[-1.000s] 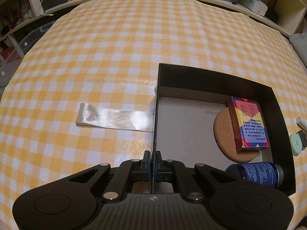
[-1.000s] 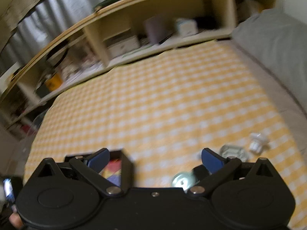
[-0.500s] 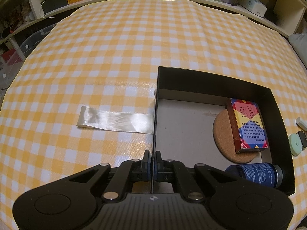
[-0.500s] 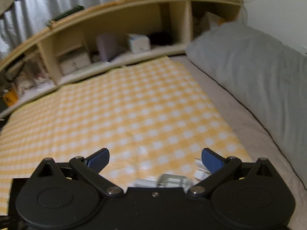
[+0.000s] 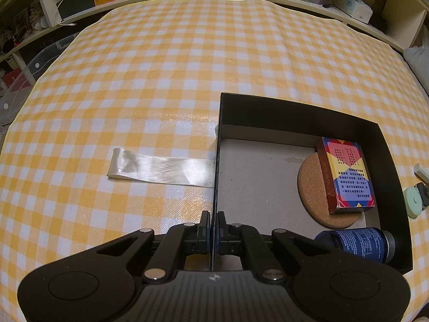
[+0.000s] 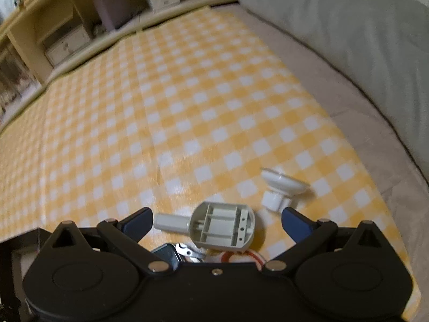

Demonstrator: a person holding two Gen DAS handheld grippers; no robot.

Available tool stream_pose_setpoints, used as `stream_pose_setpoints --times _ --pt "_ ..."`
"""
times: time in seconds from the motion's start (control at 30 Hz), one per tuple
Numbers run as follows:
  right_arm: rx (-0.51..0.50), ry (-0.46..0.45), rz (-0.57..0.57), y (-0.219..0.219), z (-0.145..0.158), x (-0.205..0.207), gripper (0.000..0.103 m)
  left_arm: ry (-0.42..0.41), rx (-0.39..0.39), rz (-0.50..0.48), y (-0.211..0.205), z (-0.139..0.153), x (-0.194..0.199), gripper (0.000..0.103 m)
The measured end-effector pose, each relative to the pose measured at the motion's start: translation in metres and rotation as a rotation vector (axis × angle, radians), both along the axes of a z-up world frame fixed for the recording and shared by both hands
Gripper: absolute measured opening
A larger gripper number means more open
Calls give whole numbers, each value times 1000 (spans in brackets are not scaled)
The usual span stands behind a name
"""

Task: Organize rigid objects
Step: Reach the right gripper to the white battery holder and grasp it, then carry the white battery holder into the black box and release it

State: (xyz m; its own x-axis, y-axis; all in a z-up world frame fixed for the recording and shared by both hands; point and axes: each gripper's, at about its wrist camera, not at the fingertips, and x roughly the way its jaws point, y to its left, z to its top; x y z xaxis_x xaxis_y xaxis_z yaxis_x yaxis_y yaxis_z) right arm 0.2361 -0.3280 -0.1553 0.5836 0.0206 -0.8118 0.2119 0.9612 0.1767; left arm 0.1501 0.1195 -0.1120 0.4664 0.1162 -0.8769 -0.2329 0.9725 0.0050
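Left tongs (image 5: 213,232) stay pinching my black box's (image 5: 300,110) wall; right tongs (image 6: 214,218), spread, have dropped over the grey plastic piece (image 6: 222,228).

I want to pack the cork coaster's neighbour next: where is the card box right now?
In the left wrist view the card box lies inside the black box, at its right wall, resting partly on the cork coaster, with the blue bottle nearer the camera.
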Motion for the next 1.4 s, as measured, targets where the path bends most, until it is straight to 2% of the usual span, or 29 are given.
stream_pose_setpoints --times 0.03,0.1,0.13,0.17,0.4,0.53,0.77,0.9,1.13,1.27,1.4 --pt "-7 16 3 2 -3 3 102 0 0 0 0 0 0 3" --pt "-42 51 0 7 -7 9 89 0 0 0 0 0 0 3" --pt "-61 65 0 8 -9 13 79 0 0 0 0 0 0 3" --pt "-74 79 7 10 -12 15 77 0 0 0 0 0 1 3" --pt "-94 125 49 13 -26 27 76 0 0 0 0 -1 1 3" --pt "-93 102 59 12 -24 30 65 0 0 0 -1 0 1 3" --pt "-84 123 97 15 -24 31 69 1 0 0 0 0 1 3" --pt "-84 119 103 13 -24 29 65 1 -1 1 0 0 1 3" --pt "-59 107 95 15 -20 28 65 1 -1 1 -1 1 0 3" --pt "-17 72 85 18 -10 24 65 1 0 0 0 0 1 3" --pt "48 -3 118 35 10 16 65 1 -1 1 0 0 1 3"
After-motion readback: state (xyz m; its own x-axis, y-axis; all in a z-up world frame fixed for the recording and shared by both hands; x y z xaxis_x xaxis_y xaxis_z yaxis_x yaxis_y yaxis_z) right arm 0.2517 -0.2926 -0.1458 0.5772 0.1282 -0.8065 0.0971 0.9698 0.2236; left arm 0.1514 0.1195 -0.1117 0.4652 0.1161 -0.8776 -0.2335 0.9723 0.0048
